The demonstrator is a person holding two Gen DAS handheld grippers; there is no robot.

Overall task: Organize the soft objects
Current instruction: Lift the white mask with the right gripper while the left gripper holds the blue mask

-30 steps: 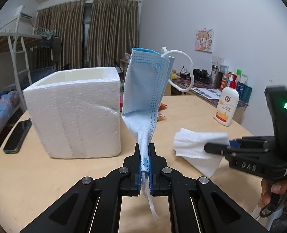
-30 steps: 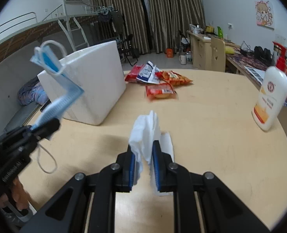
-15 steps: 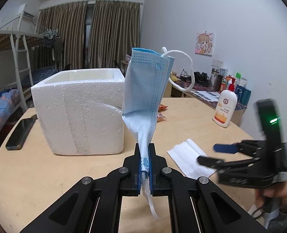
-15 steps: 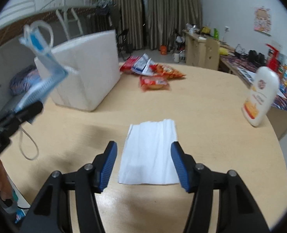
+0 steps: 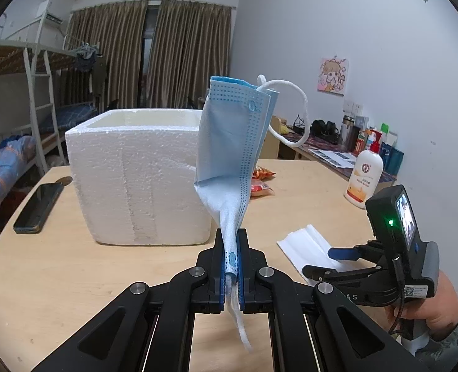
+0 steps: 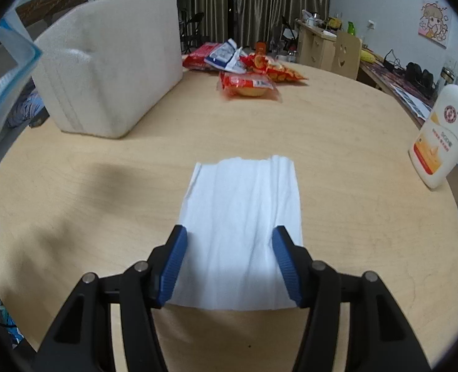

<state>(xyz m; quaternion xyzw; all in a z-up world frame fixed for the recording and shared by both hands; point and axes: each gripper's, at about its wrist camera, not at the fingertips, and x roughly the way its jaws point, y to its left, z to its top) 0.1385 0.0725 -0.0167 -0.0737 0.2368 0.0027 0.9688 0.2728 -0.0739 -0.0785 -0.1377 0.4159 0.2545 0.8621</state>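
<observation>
Blue pads of the left gripper (image 5: pixel 232 263) are clamped tight on the lower end of a pale blue face mask (image 5: pixel 235 142), which stands up from the jaws, folded over on itself, with one white ear loop (image 5: pixel 294 114) arching off its top and another strand dangling below the jaws. Just behind the mask sits a white foam box (image 5: pixel 129 179), open at the top, resting on the round wooden table (image 5: pixel 73 276).

To the right of the foam box, nearer the table's edge, a white tissue (image 6: pixel 244 217) lies flat and spread out on the wood. The right gripper (image 6: pixel 229 266) hangs right over its near end with its jaws apart; they have just been opening, and the blue pads (image 6: pixel 173 263) stand either side of the sheet without pinching it. A hand (image 5: pixel 427 307) holds that gripper's handle.

On the far side of the foam box from the tissue, a dark phone (image 5: pixel 39 204) lies on the table. Beyond the box's far corner are several red and orange snack packets (image 6: pixel 247 80) in a loose cluster. Well off to the right of the box, near the table's rim, stands a white lotion bottle (image 6: pixel 442 136) with a red pump.
</observation>
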